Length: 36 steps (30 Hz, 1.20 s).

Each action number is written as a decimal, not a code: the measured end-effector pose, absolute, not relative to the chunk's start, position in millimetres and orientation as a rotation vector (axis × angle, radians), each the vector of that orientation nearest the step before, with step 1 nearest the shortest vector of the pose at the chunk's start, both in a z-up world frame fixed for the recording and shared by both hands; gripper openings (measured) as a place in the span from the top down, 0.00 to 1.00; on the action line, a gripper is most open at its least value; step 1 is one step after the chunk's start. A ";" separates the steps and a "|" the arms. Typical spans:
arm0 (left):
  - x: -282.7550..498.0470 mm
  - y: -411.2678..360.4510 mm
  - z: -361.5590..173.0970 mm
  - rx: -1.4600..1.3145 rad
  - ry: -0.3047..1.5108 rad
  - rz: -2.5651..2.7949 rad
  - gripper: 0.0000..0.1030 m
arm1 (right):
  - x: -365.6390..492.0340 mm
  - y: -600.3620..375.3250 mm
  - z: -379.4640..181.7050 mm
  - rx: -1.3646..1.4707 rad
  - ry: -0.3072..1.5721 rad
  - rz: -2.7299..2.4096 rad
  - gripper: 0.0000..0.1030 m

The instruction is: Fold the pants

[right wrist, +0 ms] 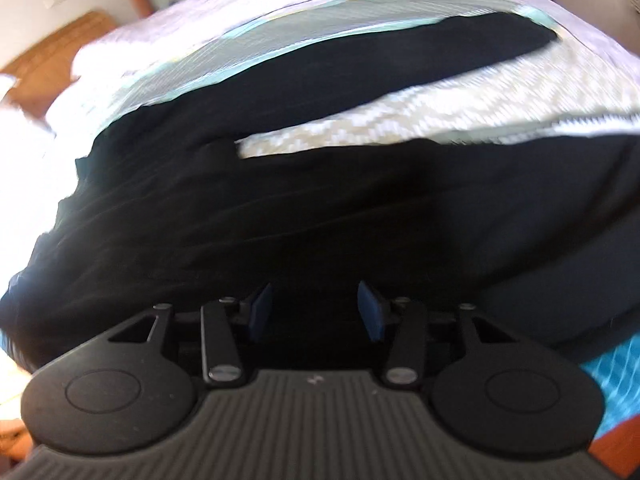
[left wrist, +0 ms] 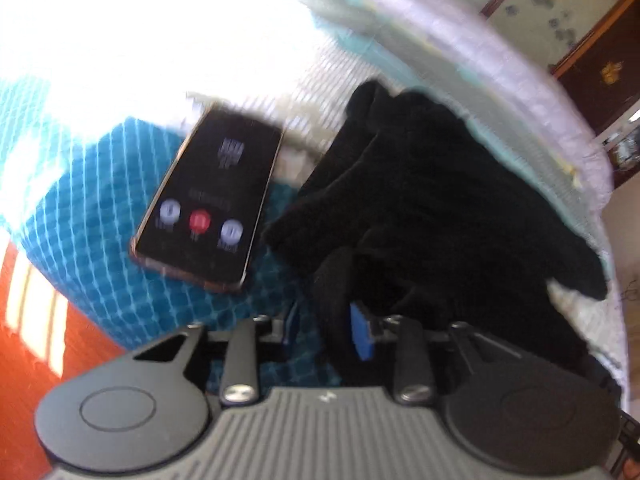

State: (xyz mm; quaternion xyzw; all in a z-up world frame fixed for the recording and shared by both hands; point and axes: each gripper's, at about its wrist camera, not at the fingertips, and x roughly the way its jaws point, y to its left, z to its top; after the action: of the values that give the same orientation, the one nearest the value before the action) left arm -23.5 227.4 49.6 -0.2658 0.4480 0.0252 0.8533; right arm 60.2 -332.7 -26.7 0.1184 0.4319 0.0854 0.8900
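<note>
Black pants (left wrist: 432,200) lie bunched on the bed in the left wrist view. My left gripper (left wrist: 326,328) has its blue pads apart, with a black fold of the pants (left wrist: 332,292) standing between them; I cannot tell whether the pads press it. In the right wrist view the pants (right wrist: 280,208) spread wide, with one leg (right wrist: 400,52) stretching to the far right. My right gripper (right wrist: 316,312) is open just above the dark cloth, its blue pads (right wrist: 370,312) apart and holding nothing.
A phone (left wrist: 208,200) with a lit screen lies on the blue patterned bedspread (left wrist: 100,220) left of the pants. Orange floor (left wrist: 36,340) shows past the bed's edge. A pale quilt (right wrist: 480,92) and a wooden headboard (right wrist: 52,52) lie beyond.
</note>
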 end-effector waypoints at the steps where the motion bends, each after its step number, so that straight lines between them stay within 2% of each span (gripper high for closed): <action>1: -23.4 232.5 64.5 -0.549 0.883 0.052 0.67 | 60.7 -341.0 -16.5 0.261 0.869 0.193 0.51; 2: -18.5 236.7 79.7 -0.513 0.825 0.065 0.61 | 62.9 -352.7 -5.0 0.281 0.841 0.203 0.51; 6: 47.7 217.9 121.1 -0.191 0.682 0.112 0.52 | 96.4 -407.8 38.0 0.312 0.763 0.091 0.51; 10: 141.1 178.3 117.8 0.041 0.657 0.024 0.39 | 174.6 -461.3 63.8 0.341 0.753 -0.117 0.51; 15: 244.3 118.9 71.7 0.290 0.690 -0.098 0.36 | 307.9 -517.9 63.8 0.429 0.780 -0.294 0.51; 20: 287.5 109.0 24.1 0.336 0.724 -0.144 0.36 | 403.4 -561.7 26.5 0.528 0.811 -0.492 0.50; 22: 290.7 114.4 10.0 0.352 0.742 -0.174 0.37 | 432.0 -574.0 4.2 0.552 0.841 -0.550 0.42; 24: 292.1 111.2 -3.5 0.381 0.771 -0.198 0.51 | 452.9 -578.1 -18.3 0.548 0.888 -0.621 0.41; 25: 290.8 108.4 -8.8 0.403 0.796 -0.208 0.81 | 459.3 -579.8 -30.4 0.551 0.903 -0.636 0.41; 26: 291.0 105.0 -14.7 0.423 0.826 -0.207 0.92 | 463.4 -579.5 -38.4 0.557 0.904 -0.629 0.42; 27: 287.1 102.9 -14.8 0.430 0.812 -0.197 0.93 | 463.3 -576.3 -42.6 0.522 0.885 -0.635 0.45; 28: 282.9 100.9 -12.9 0.438 0.798 -0.196 0.93 | 463.5 -570.1 -39.9 0.456 0.878 -0.644 0.54; 29: 278.6 98.2 -8.3 0.447 0.781 -0.189 0.93 | 460.8 -567.1 -37.3 0.424 0.875 -0.628 0.88; 30: 273.2 98.2 -0.3 0.446 0.763 -0.175 0.93 | 455.6 -568.3 -34.1 0.439 0.872 -0.619 0.95; 36: 220.5 95.6 65.9 0.422 0.652 -0.159 0.94 | 383.5 -591.9 22.6 0.584 0.727 -0.571 0.95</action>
State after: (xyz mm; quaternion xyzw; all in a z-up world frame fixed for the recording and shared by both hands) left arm 220.5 95.6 65.9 0.2057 0.3173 -0.0775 0.9225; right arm 383.5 -591.9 22.6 0.2775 0.3457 -0.2714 0.8543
